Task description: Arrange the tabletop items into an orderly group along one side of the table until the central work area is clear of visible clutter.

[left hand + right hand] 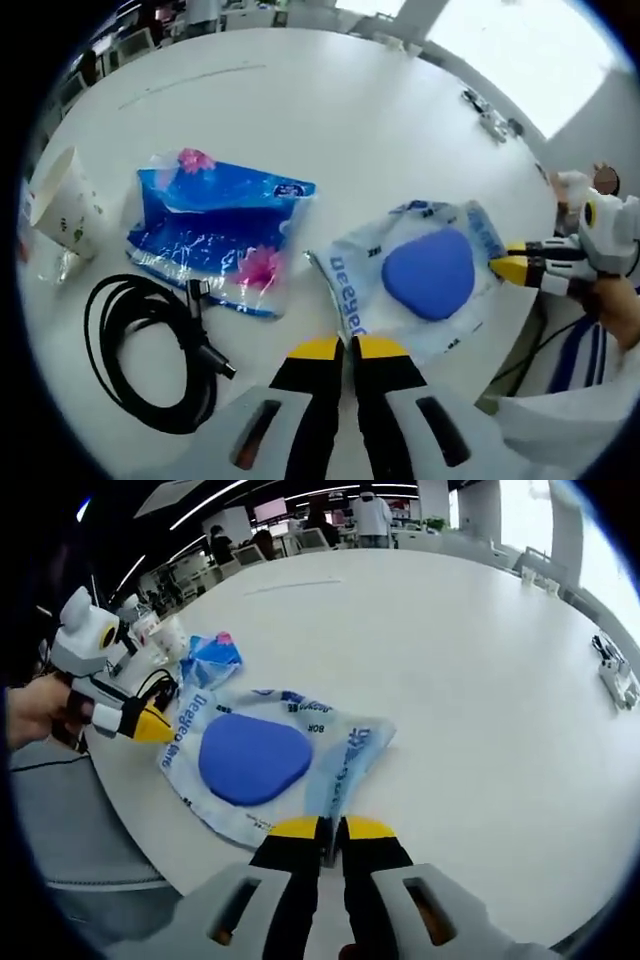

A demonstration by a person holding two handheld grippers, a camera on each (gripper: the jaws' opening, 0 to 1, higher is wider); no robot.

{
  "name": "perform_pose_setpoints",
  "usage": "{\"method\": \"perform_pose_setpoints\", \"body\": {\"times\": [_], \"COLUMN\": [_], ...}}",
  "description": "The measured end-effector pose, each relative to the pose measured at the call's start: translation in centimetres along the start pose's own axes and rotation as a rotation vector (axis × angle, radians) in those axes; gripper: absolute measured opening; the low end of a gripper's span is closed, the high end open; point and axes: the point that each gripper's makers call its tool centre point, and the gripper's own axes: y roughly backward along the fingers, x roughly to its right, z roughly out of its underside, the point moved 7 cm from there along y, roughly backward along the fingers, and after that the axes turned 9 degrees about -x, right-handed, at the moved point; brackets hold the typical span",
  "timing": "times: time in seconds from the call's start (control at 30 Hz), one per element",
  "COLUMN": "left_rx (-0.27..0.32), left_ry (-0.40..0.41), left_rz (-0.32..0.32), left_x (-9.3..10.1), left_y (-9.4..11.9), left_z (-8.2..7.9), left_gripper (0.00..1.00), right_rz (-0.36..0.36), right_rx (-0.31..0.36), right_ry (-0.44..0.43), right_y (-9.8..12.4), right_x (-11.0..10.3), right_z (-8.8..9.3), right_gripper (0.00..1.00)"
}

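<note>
A clear plastic packet [425, 275] with blue print and a blue oval pad inside lies near the edge of the white table [340, 110]. My left gripper [350, 347] is at its near edge, jaws shut on the plastic. My right gripper [512, 268] comes in from the right, yellow tips at the packet's far end. In the right gripper view the same packet [255, 755] lies ahead, and my right gripper [330, 828] is shut on its crumpled corner. The left gripper [150, 725] holds the opposite edge.
A blue tissue pack [220, 230] with pink flowers lies left of the packet, a coiled black cable [145, 350] and a paper cup [65, 205] further left. Small items [490, 115] sit at the far table edge. The table edge [130, 810] runs close by.
</note>
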Motion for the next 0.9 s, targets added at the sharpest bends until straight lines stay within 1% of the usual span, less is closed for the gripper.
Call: {"method": "perform_pose_setpoints", "body": {"times": [0.1,0.17,0.27,0.33,0.37,0.4,0.47,0.57,0.63,0.73,0.83,0.9], "left_rx": [-0.005,-0.006,0.005,0.032,0.04,0.049,0.066,0.112,0.134,0.144,0.146,0.145], "left_ry": [-0.017,-0.019,-0.01,0.001,0.0,-0.012,-0.021,-0.006,-0.014,-0.024,-0.019,-0.018], "left_rz": [0.004,-0.002,-0.005,0.001,0.003,0.008,0.011,0.007,0.015,-0.005,-0.013,-0.019], "left_x": [0.2,0.3,0.4,0.7,0.8,1.2,1.5,1.3,1.3,1.0,0.9,0.8], "left_y": [0.0,0.0,0.4,1.1,1.2,1.6,2.2,3.0,3.3,3.5,3.7,3.7], "left_z": [0.2,0.3,0.4,0.2,0.1,0.0,-0.2,-0.6,-0.8,-0.8,-0.8,-0.7], "left_gripper": [0.03,0.07,0.16,0.18,0.19,0.21,0.29,0.44,0.52,0.61,0.66,0.68], "right_rz": [0.002,0.005,0.002,0.007,0.006,0.005,0.007,0.012,0.012,0.013,0.016,0.015], "right_rx": [-0.003,-0.006,0.0,0.005,0.004,0.002,0.002,0.014,0.018,0.015,0.019,0.022], "right_ry": [0.002,0.012,0.021,0.028,0.028,0.025,0.022,0.016,0.011,0.01,0.007,0.005], "right_y": [0.0,0.0,0.0,0.1,0.1,0.1,0.1,0.1,0.2,0.2,0.4,0.4], "right_x": [0.0,-0.1,-0.3,-0.4,-0.4,-0.4,-0.4,-0.3,-0.3,-0.3,-0.3,-0.3], "right_z": [0.0,0.0,-0.1,-0.1,-0.1,-0.1,-0.1,-0.2,-0.2,-0.2,-0.2,-0.3], "right_gripper": [0.14,0.18,0.24,0.3,0.34,0.35,0.37,0.41,0.42,0.46,0.5,0.5]}}
